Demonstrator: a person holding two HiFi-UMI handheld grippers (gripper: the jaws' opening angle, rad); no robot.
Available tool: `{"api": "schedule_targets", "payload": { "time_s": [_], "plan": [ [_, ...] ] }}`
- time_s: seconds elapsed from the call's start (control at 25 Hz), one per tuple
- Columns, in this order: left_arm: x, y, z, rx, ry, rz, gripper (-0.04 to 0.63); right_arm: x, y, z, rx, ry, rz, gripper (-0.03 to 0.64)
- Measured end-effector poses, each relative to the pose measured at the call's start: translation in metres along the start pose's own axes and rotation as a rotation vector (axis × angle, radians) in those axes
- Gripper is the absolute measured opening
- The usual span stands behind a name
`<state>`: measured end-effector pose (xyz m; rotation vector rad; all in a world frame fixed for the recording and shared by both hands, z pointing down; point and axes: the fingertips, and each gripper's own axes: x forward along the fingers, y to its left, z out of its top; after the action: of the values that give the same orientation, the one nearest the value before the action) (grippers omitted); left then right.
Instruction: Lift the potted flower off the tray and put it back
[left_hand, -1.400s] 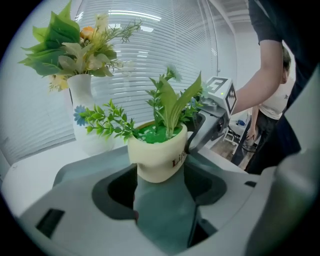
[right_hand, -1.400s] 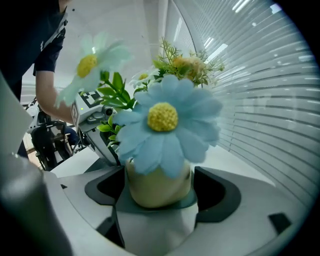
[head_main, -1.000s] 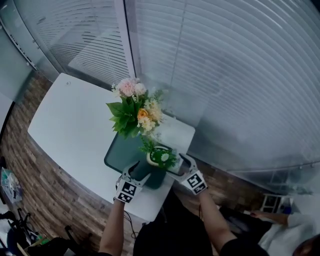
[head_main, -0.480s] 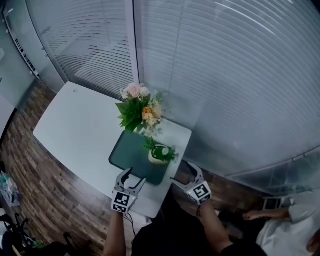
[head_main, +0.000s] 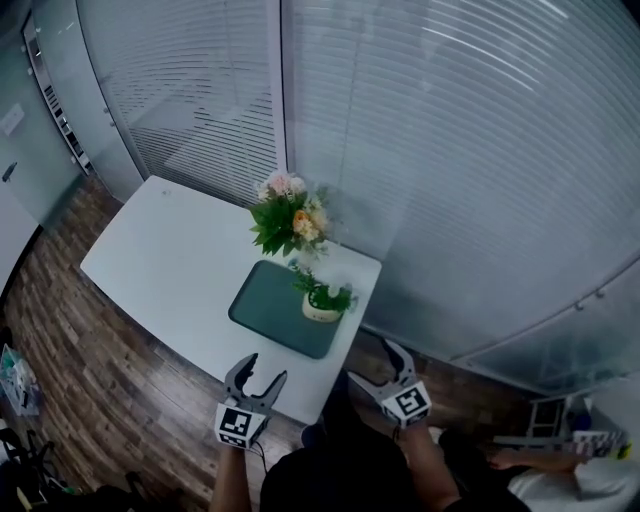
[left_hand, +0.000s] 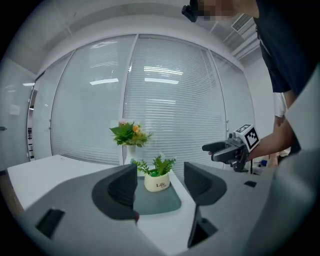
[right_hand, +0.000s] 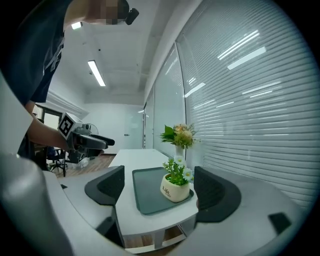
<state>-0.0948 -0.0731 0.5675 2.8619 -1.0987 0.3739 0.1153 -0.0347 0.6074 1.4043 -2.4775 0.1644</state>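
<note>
Only gripper views show the pot (right_hand: 179, 193) lettered.

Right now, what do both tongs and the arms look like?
Left tongs and right tongs: grey, two curved prongs each, dark inner pads, plus a white cube with black square markers. No cables visible. The person wears a dark short-sleeved top.

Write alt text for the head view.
A small cream pot of green leaves stands on a dark green rectangular tray at the near end of a white table. The left gripper and right gripper hover open and empty short of the table's edge; a pink and orange bouquet stands behind the tray.
</note>
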Motion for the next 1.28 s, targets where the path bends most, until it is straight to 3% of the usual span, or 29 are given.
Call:
{"api": "schedule_targets", "payload": {
  "time_s": [0.24, 0.52, 0.68, 0.88, 0.92, 1.0, 1.08, 1.28],
  "plan": [
    [-0.035, -0.019, 0.009, 0.014, -0.037, 0.001, 0.288, -0.037, 0.021, 0.007, -0.009, -0.071, -0.018, 0.394],
    [-0.06, -0.053, 0.016, -0.053, -0.054, -0.024, 0.288, -0.068, 0.044, 0.019, 0.036, -0.108, -0.043, 0.394],
    [-0.074, -0.066, 0.02, -0.053, -0.063, -0.039, 0.288, -0.082, 0.058, 0.026, -0.036, -0.095, -0.045, 0.393],
    [-0.084, -0.079, 0.024, -0.058, -0.072, -0.044, 0.274, -0.091, 0.075, 0.036, -0.046, -0.124, -0.011, 0.388],
    [-0.085, -0.082, 0.026, -0.054, -0.08, -0.036, 0.23, -0.093, 0.075, 0.04, -0.044, -0.14, -0.018, 0.372],
    [-0.087, -0.084, 0.029, -0.043, -0.087, -0.002, 0.12, -0.099, 0.069, 0.052, -0.014, -0.216, -0.061, 0.165],
    [-0.088, -0.083, 0.032, -0.043, -0.094, 0.038, 0.034, -0.102, 0.063, 0.061, 0.026, -0.27, -0.087, 0.036],
    [-0.092, -0.086, 0.047, -0.12, -0.133, 0.092, 0.007, -0.108, 0.055, 0.054, 0.033, -0.204, -0.095, 0.003]
  ]
}}
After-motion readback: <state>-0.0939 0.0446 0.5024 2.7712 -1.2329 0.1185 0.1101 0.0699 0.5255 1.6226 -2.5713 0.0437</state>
